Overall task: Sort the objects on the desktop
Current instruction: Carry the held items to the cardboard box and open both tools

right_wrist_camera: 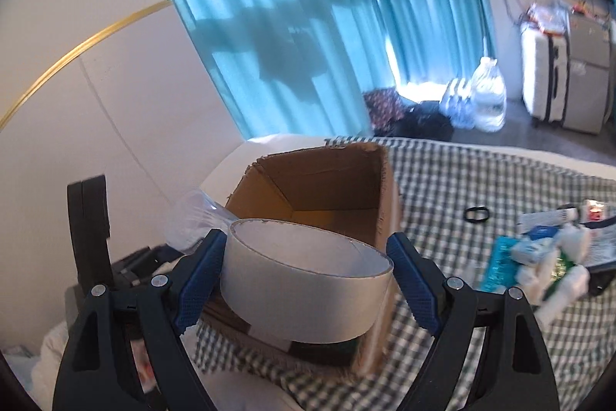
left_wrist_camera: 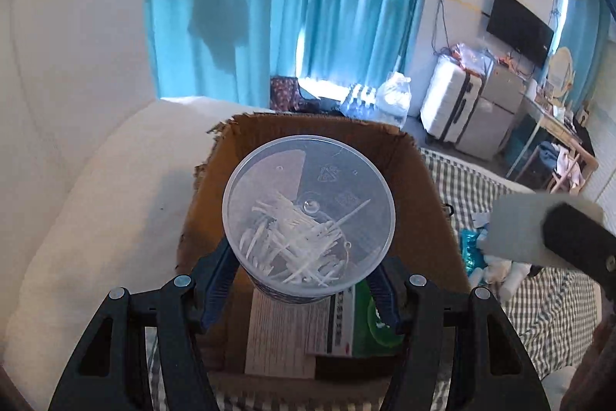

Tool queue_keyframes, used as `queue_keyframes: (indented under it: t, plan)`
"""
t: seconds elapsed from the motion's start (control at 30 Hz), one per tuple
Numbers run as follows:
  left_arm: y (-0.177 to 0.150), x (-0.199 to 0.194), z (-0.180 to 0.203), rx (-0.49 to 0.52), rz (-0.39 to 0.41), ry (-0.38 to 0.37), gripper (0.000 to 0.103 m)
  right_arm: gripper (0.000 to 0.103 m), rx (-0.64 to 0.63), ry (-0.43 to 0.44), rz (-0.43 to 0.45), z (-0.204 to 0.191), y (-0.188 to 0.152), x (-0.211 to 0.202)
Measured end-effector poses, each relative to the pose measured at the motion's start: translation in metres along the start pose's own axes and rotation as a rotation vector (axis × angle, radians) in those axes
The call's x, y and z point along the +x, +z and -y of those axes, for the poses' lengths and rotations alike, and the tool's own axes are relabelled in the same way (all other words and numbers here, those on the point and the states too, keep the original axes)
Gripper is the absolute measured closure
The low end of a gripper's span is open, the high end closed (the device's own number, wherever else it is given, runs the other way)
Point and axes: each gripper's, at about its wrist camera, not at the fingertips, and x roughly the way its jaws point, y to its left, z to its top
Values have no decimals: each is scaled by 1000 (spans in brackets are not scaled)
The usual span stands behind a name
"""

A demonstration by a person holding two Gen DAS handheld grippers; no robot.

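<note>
curtain point(left_wrist_camera: 288, 6) teal | box point(right_wrist_camera: 338, 180) brown | bedcover point(right_wrist_camera: 481, 180) green-wht check

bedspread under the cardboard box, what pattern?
Dark green-and-white check. The checked bedspread around the open brown cardboard box shows best in the right wrist view.

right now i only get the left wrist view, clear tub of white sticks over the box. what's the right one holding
Observer: The right gripper holds a wide white tape roll between its fingers.
Operator: where is it
Observer: In front of the cardboard box, at its near edge.
Operator: anything loose on that side
Observer: A black hair tie lies on the checked cloth, right of the box.
</note>
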Motion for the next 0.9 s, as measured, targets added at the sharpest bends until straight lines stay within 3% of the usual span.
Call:
queue_keyframes:
  t: [0.3, 0.33, 0.37, 0.43, 0.7, 0.9]
  plan:
    - [11, 62, -8, 13, -112, -22, 37, 17, 95, 13, -56, 16, 32, 83]
    - [13, 64, -9, 18, -111, -11, 28, 14, 111, 15, -56, 18, 35, 88]
    - [14, 65, -9, 25, -109, 7, 11, 8, 126, 20, -56, 21, 36, 90]
    - [15, 61, -10, 25, -82, 59, 1, 7, 146, 19, -44, 26, 38, 89]
    - [10, 36, -11, 0, -65, 58, 1, 6, 148, -46, 39, 35, 37, 32]
    - [2, -7, 12, 10, -17, 15, 0, 6, 120, -199, 138, 51, 18, -56]
